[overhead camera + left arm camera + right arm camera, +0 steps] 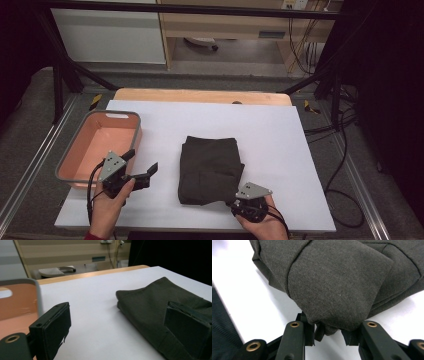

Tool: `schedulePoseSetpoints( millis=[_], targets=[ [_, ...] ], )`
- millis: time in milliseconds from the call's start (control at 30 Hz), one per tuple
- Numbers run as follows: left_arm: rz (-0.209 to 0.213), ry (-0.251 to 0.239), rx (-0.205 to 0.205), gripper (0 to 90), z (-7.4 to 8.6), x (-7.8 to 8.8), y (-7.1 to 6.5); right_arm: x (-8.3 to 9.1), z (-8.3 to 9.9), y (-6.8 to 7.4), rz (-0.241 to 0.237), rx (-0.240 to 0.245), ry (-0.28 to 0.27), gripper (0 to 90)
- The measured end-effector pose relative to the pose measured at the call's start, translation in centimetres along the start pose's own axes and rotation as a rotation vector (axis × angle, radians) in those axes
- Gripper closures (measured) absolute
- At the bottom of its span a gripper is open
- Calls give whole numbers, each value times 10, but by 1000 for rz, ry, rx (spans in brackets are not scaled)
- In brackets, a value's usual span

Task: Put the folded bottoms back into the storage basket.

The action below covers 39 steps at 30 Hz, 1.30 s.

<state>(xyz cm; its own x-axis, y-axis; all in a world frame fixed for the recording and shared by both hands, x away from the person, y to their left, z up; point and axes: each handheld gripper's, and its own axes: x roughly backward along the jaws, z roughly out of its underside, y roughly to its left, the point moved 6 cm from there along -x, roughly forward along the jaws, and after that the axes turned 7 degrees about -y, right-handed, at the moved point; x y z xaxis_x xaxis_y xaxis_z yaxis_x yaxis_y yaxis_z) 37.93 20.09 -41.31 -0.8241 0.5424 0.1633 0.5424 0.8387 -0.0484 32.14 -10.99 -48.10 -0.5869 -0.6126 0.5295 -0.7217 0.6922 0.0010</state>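
Observation:
A dark grey folded garment (210, 170) lies in the middle of the white tabletop (280, 145). My right gripper (236, 201) sits at the garment's near right corner. In the right gripper view the jaws (328, 331) are shut on a bunched fold of the cloth (332, 277), which bulges up above the pads. My left gripper (142, 161) hovers to the left of the garment, beside the basket, with its jaws open and nothing between them. In the left gripper view the gripper (122, 315) looks along the table, and the garment (160, 305) lies ahead on its right.
An orange basket with a grey rim (90, 125) stands at the table's left side, and its rim (37, 290) is close beside the left jaw. A wooden edge (200, 95) runs along the far side. Cables (345, 150) hang off to the right.

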Motion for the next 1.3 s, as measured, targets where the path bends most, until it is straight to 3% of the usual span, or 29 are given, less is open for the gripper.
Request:
schedulePoseSetpoints(
  millis=[100, 167, 200, 233, 300, 333, 467, 667, 833, 900, 1067, 1167, 1233, 1300],
  targets=[
    [-3, 0, 2, 77, 0, -5, -5, 3, 1, 1, -13, 16, 17, 672],
    [-27, -10, 0, 81, -2, -10, -6, 2, 1, 1, -19, 21, 24, 669],
    [-23, -18, 2, 93, -3, -15, -7, 1, 2, 1, -23, 38, 38, 666],
    [-12, -26, 6, 93, -4, -19, -7, -3, 4, 2, -35, 89, 57, 662],
    [3, -11, 10, 90, -5, -32, -8, -3, 4, 1, -41, 82, 54, 661],
    [7, -4, 7, 95, -5, -38, -9, -2, 5, -1, -58, 52, 44, 658],
    [52, 32, 5, 88, -6, -65, -15, -2, 5, -1, -59, 41, 41, 657],
    [76, 54, -56, 67, -11, -95, -24, -3, 7, -1, -59, 21, 39, 652],
    [69, 85, 5, 76, -3, -114, -20, -3, 8, -1, -58, -2, 41, 643],
    [69, 134, 48, 87, 5, -122, -17, -3, 9, -1, -55, -2, 39, 643],
    [64, 183, 83, 99, 17, -133, -18, -3, 9, -1, -55, -2, 35, 640],
    [65, 205, 82, 103, 23, -136, -19, -3, 9, -1, -56, -2, 35, 639],
    [85, 246, 96, 115, 31, -141, -21, -3, 9, -1, -58, 2, 35, 638],
    [92, 259, 104, 121, 33, -142, -22, -4, 9, -1, -60, 4, 35, 638]
  ],
)
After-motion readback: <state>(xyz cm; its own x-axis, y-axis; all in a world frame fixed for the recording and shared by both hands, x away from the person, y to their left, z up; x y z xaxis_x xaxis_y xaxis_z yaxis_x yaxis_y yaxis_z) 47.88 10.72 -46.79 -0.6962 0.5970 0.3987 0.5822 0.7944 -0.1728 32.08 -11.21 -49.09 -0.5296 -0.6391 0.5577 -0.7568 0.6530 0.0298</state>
